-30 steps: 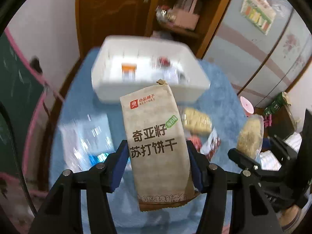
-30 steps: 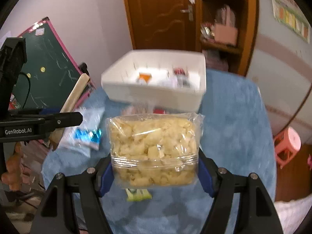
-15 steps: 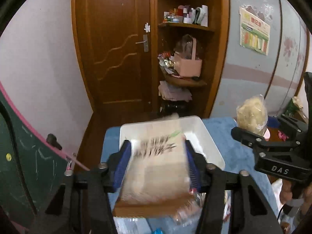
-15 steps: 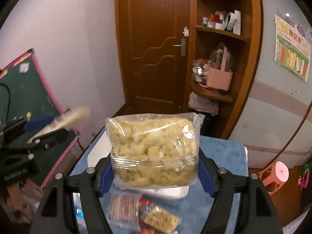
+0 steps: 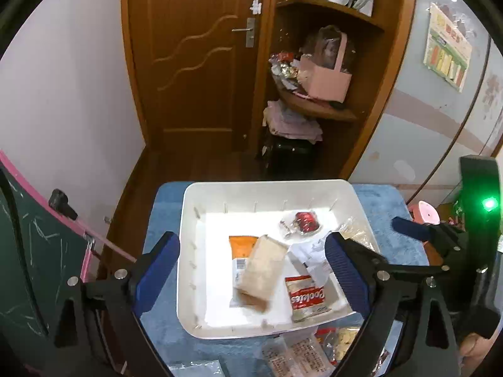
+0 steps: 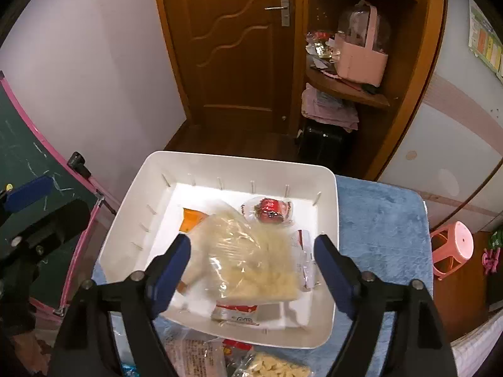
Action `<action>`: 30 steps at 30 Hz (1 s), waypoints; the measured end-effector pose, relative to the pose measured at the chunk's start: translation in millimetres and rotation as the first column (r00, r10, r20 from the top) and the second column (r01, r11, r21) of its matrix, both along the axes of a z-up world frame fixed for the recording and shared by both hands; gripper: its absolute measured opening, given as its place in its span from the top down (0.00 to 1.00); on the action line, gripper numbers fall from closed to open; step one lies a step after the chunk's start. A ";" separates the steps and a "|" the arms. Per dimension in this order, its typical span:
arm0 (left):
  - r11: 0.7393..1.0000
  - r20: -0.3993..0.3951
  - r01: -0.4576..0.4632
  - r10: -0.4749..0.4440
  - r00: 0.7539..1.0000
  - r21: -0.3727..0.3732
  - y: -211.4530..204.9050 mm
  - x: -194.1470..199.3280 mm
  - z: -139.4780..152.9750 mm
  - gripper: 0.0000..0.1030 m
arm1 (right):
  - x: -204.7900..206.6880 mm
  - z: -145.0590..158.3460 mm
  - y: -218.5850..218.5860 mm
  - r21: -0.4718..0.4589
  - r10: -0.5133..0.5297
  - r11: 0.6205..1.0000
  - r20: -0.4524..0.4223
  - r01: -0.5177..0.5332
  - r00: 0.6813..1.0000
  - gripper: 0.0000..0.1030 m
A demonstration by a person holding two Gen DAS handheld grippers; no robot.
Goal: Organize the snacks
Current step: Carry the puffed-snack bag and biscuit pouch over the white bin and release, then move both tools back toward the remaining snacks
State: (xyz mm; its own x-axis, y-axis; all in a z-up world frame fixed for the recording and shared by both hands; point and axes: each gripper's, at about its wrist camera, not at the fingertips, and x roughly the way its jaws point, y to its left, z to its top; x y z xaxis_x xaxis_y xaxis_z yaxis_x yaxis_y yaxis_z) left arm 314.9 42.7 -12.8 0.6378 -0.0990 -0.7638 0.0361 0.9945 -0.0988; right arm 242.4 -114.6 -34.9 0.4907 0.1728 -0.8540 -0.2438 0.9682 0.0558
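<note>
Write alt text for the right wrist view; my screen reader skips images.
The right gripper, jaws just opened, hovers over a white bin on a blue cloth as a clear bag of pale snacks drops in among other packets. A wooden door stands behind.

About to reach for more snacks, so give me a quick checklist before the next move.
1. Left gripper released, jaws just opened: ok.
2. Right gripper released, jaws just opened: ok.
3. Beige cracker pack inside the white bin: ok.
4. Clear bag of puffs settled in the bin: cannot tell, blurred.
5. Snacks left on the blue cloth near the bin: ok.
</note>
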 end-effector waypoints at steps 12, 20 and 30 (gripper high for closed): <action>0.999 -0.005 -0.026 0.026 1.000 -0.028 15.0 -32.0 3.9 0.10 | -26.9 24.7 -17.3 -0.015 -0.027 1.000 0.004 0.027 1.000 0.13; 0.999 0.105 0.027 -0.029 0.994 0.026 7.2 -90.5 38.0 0.10 | -81.6 59.7 -38.6 0.087 -0.035 0.996 0.082 0.028 0.996 0.13; 0.982 0.252 0.152 -0.176 0.951 0.115 -13.1 -177.6 73.9 0.10 | -153.2 100.7 -56.4 0.084 -0.022 0.996 0.228 0.003 0.973 0.13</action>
State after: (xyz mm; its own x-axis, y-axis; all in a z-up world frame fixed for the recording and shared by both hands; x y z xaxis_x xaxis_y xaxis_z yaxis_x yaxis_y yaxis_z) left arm 137.3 29.6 61.1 0.7965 -0.1554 -0.5844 0.2116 0.9769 0.0286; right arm 89.2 -171.0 65.8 0.6740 0.2307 -0.7017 -0.2473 0.9656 0.0800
